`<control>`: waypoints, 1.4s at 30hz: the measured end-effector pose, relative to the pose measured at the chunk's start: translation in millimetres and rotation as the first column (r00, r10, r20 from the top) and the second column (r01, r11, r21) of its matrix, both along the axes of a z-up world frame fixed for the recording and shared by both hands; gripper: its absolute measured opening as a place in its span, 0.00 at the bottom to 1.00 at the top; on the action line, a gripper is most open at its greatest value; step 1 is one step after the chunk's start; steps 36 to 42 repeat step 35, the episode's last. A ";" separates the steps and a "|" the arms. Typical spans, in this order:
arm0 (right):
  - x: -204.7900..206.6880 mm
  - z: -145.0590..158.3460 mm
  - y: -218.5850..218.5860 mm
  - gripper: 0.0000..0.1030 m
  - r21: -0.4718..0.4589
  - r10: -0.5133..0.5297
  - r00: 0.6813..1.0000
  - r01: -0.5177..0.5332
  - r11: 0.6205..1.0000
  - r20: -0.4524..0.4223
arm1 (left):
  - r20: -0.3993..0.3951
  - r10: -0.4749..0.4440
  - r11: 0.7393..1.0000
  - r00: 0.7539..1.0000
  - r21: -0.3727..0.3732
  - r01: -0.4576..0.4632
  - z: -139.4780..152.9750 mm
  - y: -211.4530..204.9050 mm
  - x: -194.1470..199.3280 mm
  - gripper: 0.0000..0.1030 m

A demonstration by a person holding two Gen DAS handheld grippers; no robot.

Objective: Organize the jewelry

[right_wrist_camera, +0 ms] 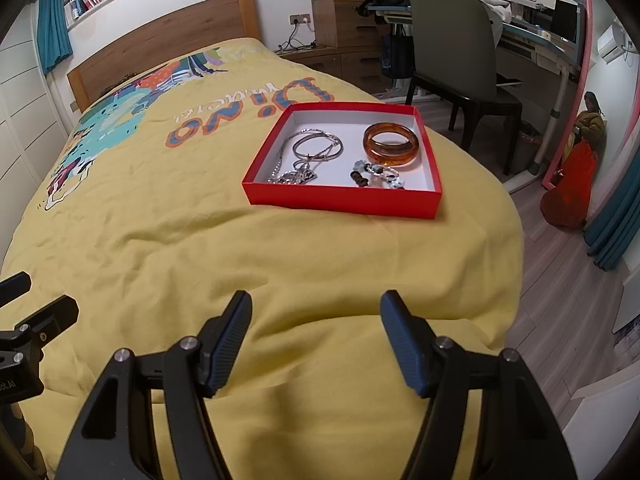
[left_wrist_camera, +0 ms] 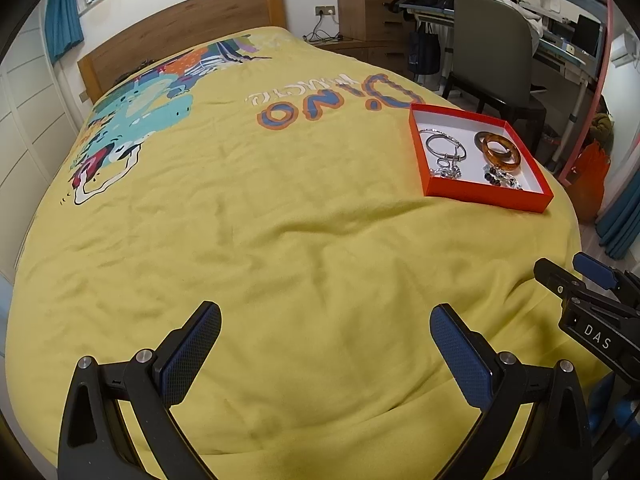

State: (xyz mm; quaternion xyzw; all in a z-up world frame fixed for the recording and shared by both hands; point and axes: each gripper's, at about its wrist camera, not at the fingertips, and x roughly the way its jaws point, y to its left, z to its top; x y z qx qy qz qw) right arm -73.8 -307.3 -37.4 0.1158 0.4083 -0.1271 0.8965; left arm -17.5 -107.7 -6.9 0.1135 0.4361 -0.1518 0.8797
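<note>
A bed covered with a yellow dinosaur-print bedspread [right_wrist_camera: 280,264] fills both views. Toward its right edge sits a shallow red box [right_wrist_camera: 344,202] with a white inside, holding all the jewelry in sight: an amber bangle [right_wrist_camera: 391,145] at the back right, silver bangles [right_wrist_camera: 318,145] at the back left with a silver chain necklace [right_wrist_camera: 294,176] trailing toward the front, and a beaded bracelet [right_wrist_camera: 378,174] at the front right. The left hand-held gripper [left_wrist_camera: 325,336] hovers over bare bedspread, its jaws spread wide and holding nothing. The right hand-held gripper [right_wrist_camera: 316,332] hovers nearer the box, jaws also wide apart and empty, pointing roughly at the box's front wall. No loose pieces show on the bedspread, so the task looks either at its very start or close to done; which one cannot be told. If sorting is meant to go on, the next move would likely call for the right hand-held gripper to reach forward over the front wall and come down on a single piece, the amber bangle being the easiest to grip. The chain lies tangled against the silver bangles and could drag them along. The soft bedding may let the box tip. A grey chair [right_wrist_camera: 452,40] and a cluttered desk [right_wrist_camera: 520,46] stand beyond the bed, well apart from the box.
</note>
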 end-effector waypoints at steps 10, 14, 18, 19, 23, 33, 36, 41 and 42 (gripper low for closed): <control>-0.9 -2.4 -3.1 0.63 0.001 -0.009 1.000 0.009 1.000 -0.006 | -0.005 0.000 1.000 1.000 -0.009 0.000 -1.5 1.0 0.0 0.99; -1.7 -3.7 -6.5 0.63 0.007 -0.020 1.000 0.020 1.000 -0.010 | -0.007 0.003 1.000 1.000 -0.012 -0.003 -1.5 1.7 0.4 0.99; -1.6 -4.0 -5.4 0.63 0.002 -0.019 1.000 0.019 1.000 -0.015 | -0.010 0.015 1.000 1.000 -0.020 -0.015 -1.1 3.4 1.6 0.99; -1.5 -4.0 -5.2 0.63 0.003 -0.020 1.000 0.020 1.000 -0.015 | -0.012 0.018 0.999 1.000 -0.025 -0.019 -0.8 3.9 2.0 0.99; -1.4 -4.0 -5.1 0.63 0.003 -0.020 1.000 0.020 1.000 -0.015 | -0.015 0.022 0.999 1.000 -0.029 -0.023 -0.7 4.0 2.5 0.99; -1.1 -4.1 -5.1 0.63 0.003 -0.020 1.000 0.020 1.000 -0.016 | -0.015 0.021 0.999 1.000 -0.024 -0.022 -1.0 3.1 2.0 0.99; -1.1 -3.9 -4.9 0.63 0.002 -0.019 1.000 0.019 1.000 -0.016 | -0.015 0.020 1.000 1.000 -0.023 -0.020 -1.7 2.0 1.7 0.99; -1.1 -3.9 -4.9 0.63 0.002 -0.019 1.000 0.019 1.000 -0.016 | -0.015 0.020 1.000 1.000 -0.023 -0.020 -1.7 2.0 1.7 0.99; -1.1 -3.9 -4.9 0.63 0.002 -0.019 1.000 0.019 1.000 -0.016 | -0.015 0.020 1.000 1.000 -0.023 -0.020 -1.7 2.0 1.7 0.99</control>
